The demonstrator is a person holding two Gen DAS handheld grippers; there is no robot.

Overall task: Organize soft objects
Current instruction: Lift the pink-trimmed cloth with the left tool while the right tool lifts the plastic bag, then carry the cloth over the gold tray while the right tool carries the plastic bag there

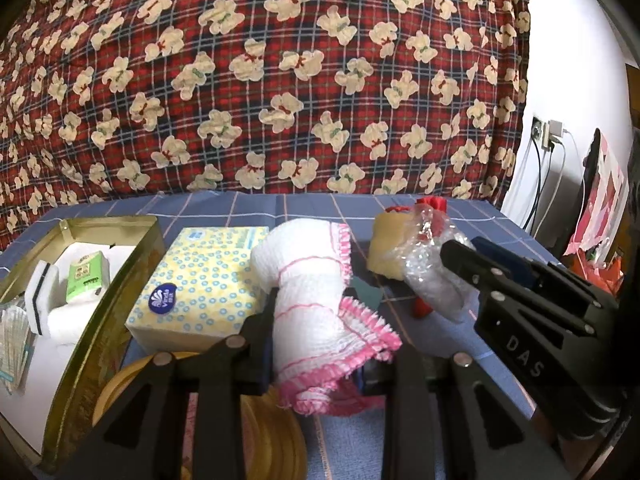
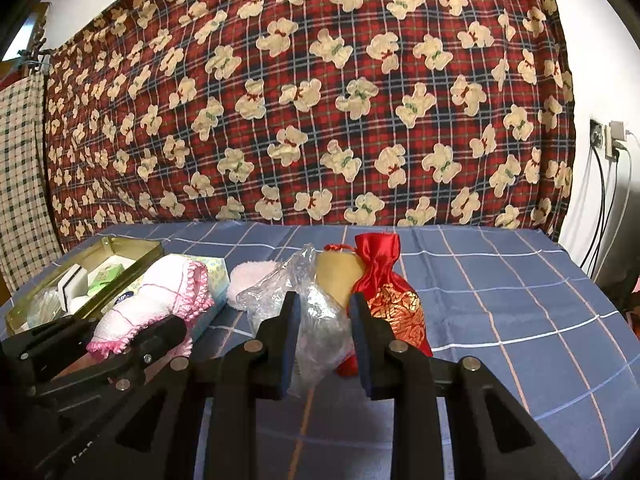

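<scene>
The white cloth with pink trim [image 1: 316, 300] is already up in the left gripper [image 1: 316, 364], pinched between the jaws near its lower end; the roll's long axis runs up and away from the fingers, leaning a bit left toward the tissue pack [image 1: 200, 276]; the frilly pink edges hang out to the right side of the jaws.

What matters for the next move, I'd say: the gold tin [image 1: 100, 300] sits to the left of that cloth, with the tissue pack touching or just beside its right wall, so the left hand is clearly the nearer one to the tin; from the jaws it's a swing leftward over the tissue pack, and the tin's long side runs away from the camera, roughly the same way as the roll, so probably no big twist needed.

Meanwhile the right gripper [image 2: 324, 340] is closed on the clear plastic bag [image 2: 304, 312], which bunches up between the blue pads; the red satin pouch [image 2: 384, 292] and a yellowish sponge [image 2: 336, 276] sit just behind it on the blue checked cloth [image 2: 500, 300], well right of the tin; a fluffy pink thing [image 2: 248, 280] lies left of the bag.
</scene>
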